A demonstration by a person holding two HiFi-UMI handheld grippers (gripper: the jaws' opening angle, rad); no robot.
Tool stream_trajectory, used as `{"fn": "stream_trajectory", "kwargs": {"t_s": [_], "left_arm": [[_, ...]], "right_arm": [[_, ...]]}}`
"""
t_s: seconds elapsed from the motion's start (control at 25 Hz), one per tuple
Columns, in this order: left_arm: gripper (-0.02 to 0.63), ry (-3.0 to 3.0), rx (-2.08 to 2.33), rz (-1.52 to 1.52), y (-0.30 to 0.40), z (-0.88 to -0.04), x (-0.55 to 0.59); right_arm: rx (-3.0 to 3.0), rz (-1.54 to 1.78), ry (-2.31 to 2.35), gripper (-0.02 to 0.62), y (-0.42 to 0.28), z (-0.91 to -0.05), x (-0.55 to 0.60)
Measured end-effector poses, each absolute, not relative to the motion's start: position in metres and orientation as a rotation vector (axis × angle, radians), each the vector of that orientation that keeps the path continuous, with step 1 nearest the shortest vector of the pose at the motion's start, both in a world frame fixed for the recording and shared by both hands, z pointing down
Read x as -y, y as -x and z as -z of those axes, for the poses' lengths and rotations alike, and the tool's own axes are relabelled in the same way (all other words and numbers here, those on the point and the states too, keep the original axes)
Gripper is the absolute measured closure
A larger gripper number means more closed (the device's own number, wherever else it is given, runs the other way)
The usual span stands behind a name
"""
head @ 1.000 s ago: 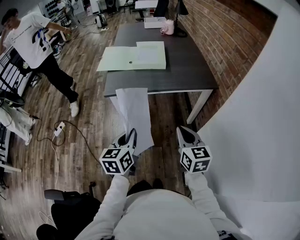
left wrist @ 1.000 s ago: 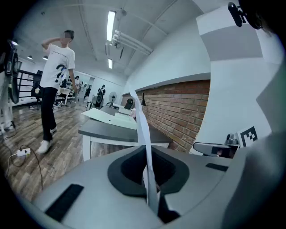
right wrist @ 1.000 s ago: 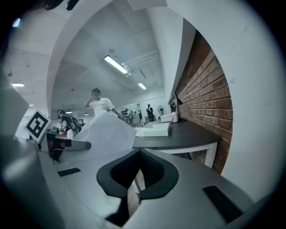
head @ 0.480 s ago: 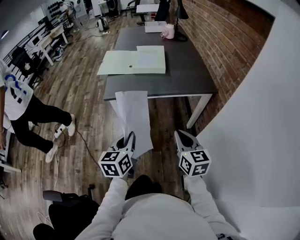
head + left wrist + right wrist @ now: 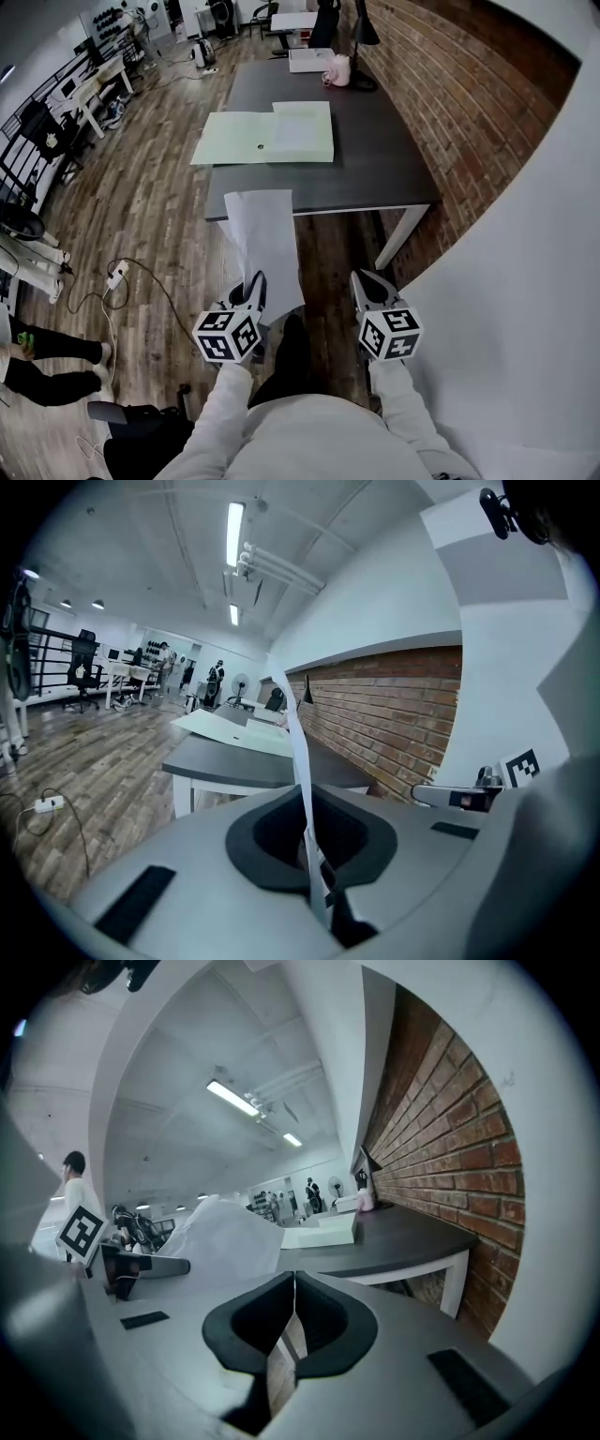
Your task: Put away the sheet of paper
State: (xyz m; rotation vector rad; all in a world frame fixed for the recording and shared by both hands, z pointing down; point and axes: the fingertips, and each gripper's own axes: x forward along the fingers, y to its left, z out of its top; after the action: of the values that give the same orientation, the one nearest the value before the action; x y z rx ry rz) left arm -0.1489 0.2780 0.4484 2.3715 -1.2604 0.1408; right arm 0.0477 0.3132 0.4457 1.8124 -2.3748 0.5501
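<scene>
The white sheet of paper (image 5: 264, 244) hangs in the air in front of me, its far end over the near edge of the dark table (image 5: 375, 173). My left gripper (image 5: 257, 283) is shut on the sheet's near edge. In the left gripper view the sheet (image 5: 296, 752) stands edge-on, pinched between the closed jaws of the left gripper (image 5: 306, 803). An open light-green folder (image 5: 267, 138) lies flat on the table. My right gripper (image 5: 366, 279) is beside the left one, shut and empty, which the right gripper view confirms for the right gripper (image 5: 293, 1283); the sheet (image 5: 225, 1237) shows to its left.
A white box (image 5: 310, 59), a pink object (image 5: 337, 67) and a black lamp (image 5: 361, 37) stand at the table's far end. A brick wall (image 5: 441, 84) runs along the right, a white wall (image 5: 525, 309) nearer. A power strip (image 5: 116, 276) with cable lies on the floor left; a person's legs (image 5: 37, 375) show at lower left.
The person in the white shirt has walked from the upper left to the lower left edge. Both grippers and the sheet have barely moved.
</scene>
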Motion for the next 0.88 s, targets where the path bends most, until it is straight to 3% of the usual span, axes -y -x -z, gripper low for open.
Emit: {"fn": "stream_trajectory", "kwargs": {"t_s": [0.88], "left_arm": [[0.589,-2.393,1.171,-0.121,0.148,-0.445,-0.023]], "right_arm": [[2.283,-0.570,-1.912,0.568,-0.059,-0.444,-0.062]]}}
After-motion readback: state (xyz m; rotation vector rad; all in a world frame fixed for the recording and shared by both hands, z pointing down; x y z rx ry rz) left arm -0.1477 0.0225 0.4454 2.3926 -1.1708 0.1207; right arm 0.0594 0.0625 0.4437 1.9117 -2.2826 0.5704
